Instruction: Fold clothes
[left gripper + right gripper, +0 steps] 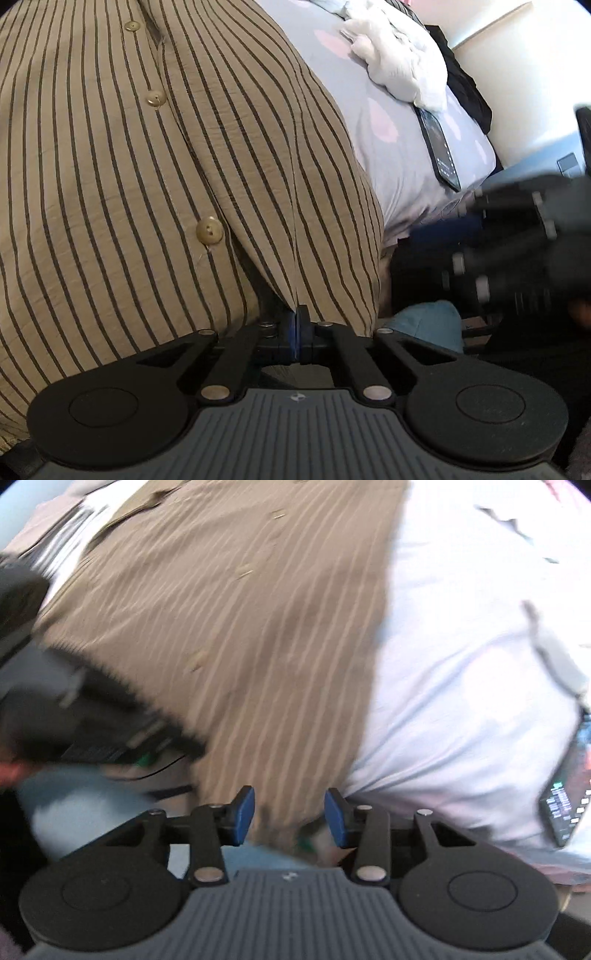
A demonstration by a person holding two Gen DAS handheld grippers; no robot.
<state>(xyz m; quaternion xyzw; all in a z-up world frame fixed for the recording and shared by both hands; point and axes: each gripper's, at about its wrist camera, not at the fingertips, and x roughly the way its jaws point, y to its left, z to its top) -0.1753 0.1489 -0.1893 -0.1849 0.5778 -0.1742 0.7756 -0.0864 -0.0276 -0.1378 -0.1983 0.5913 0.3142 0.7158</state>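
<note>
Bedsheet [399,155] bears striped shirt [147,166]; no legible writing.

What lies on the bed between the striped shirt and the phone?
Only bare sheet, grey with pale pink spots, lies between the striped shirt and the phone. The left wrist view shows it; the white cloth sits further back.

1 striped shirt [147,184], 3 buttons [209,229], 1 phone [441,149], 2 claws [297,325].
</note>
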